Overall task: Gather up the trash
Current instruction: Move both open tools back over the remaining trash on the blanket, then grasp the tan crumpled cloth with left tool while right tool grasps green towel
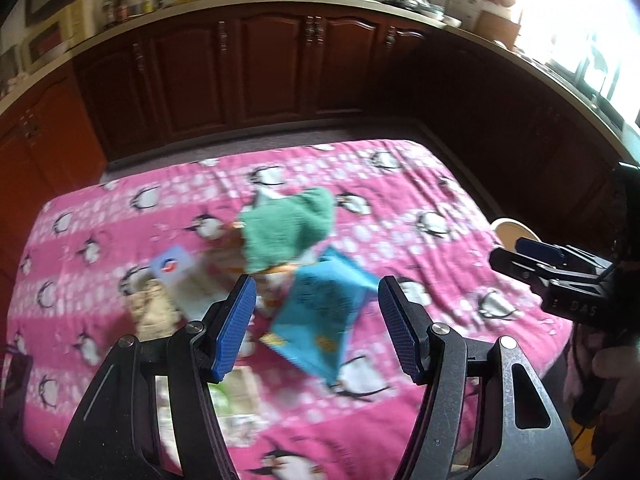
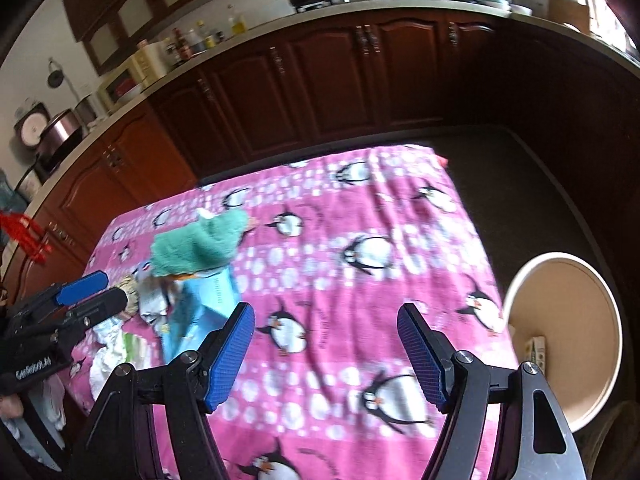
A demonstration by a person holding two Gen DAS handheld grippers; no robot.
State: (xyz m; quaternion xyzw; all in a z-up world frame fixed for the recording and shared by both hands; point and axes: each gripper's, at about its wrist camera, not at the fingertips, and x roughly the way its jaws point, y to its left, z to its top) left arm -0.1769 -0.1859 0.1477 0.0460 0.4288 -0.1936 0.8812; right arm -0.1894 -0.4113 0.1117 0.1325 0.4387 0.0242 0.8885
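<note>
Your left gripper (image 1: 316, 320) tilts down over the trash pile (image 1: 280, 264) on the penguin blanket (image 1: 420, 184), jaws wide, empty. Your right gripper (image 2: 326, 352) angles likewise, parted, nothing between; bin (image 2: 608, 320) sits right.

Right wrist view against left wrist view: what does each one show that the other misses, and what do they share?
Only the right wrist view shows inside the round bin, where a small carton lies, and the rice cooker on the counter. Only the left wrist view shows the white card with a red and blue logo and the bright window. Both show the pink penguin blanket, green cloth, blue packet, stove pots, and each other's claw: right claw, left claw, both empty.
</note>
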